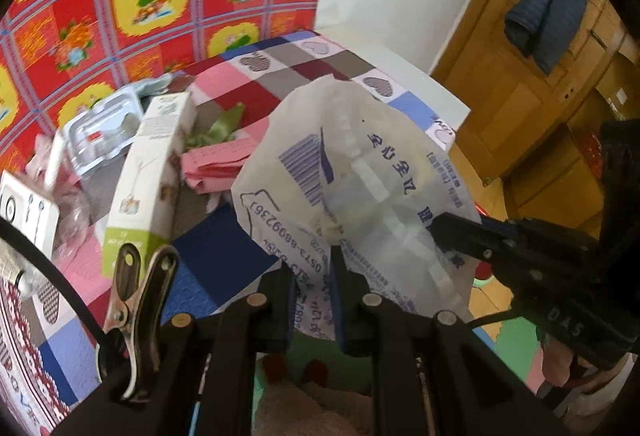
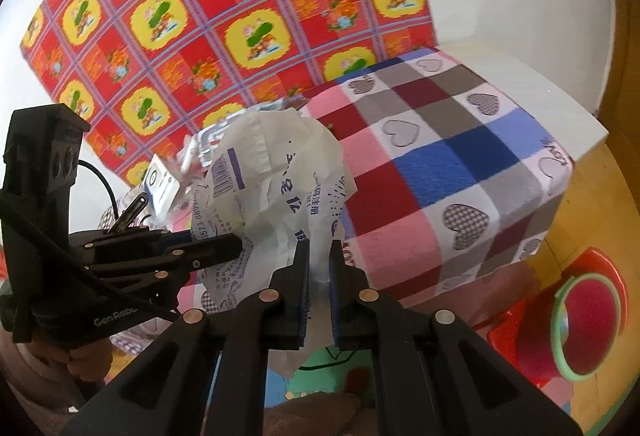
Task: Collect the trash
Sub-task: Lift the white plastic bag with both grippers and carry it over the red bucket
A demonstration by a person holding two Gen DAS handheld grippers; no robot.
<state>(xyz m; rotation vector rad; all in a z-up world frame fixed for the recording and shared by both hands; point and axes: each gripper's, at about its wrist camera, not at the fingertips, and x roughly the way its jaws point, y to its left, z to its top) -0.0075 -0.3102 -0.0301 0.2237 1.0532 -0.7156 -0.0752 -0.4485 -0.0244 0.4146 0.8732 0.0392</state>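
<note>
A white plastic bag with blue print hangs between both grippers at the near edge of the checkered table. My left gripper is shut on the bag's near rim. My right gripper is shut on the bag too, and it shows in the left wrist view pinching the right rim. Trash lies on the table at the left: a white and green carton, a clear blister pack, pink paper, a green wrapper and a white card box.
The table wears a heart-patterned checkered cloth, with a red floral cloth behind. A red stool with a tape roll stands on the floor at the right. A wooden door with a hanging blue jacket is at the far right.
</note>
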